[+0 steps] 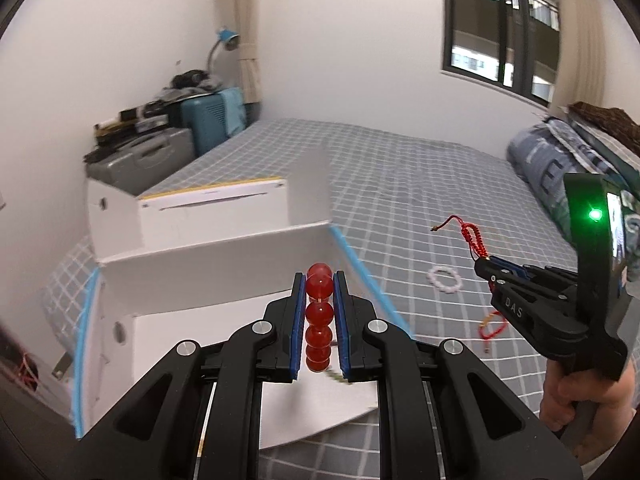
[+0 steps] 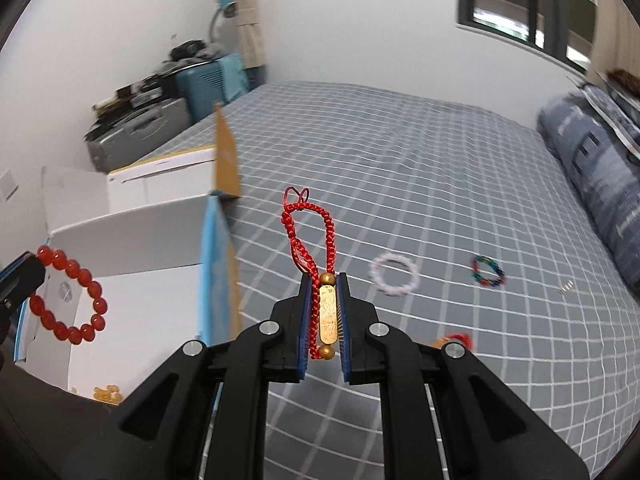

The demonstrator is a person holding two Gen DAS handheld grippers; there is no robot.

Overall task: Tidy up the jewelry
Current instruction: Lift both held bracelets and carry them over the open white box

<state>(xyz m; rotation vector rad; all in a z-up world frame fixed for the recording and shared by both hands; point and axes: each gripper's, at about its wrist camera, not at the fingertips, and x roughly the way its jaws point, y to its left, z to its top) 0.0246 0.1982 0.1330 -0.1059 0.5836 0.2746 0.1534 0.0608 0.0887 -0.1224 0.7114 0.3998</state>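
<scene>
A bed [image 2: 400,168] with a grey checked sheet filled both views, folded bedding [image 2: 592,184] along its right side. At the near left stood an open white cardboard box [image 1: 224,248]. The left gripper [image 1: 320,312] was clenched on a red bead bracelet [image 1: 319,320], held over the box's opening. The right gripper [image 2: 323,312] was clenched on a red braided cord bracelet [image 2: 316,248] by its gold bar, held above the sheet to the right of the box. On the sheet lay a white bead bracelet [image 2: 395,274], a multicoloured bracelet [image 2: 487,272] farther right, and a small red cord bracelet [image 1: 493,326] nearer.
</scene>
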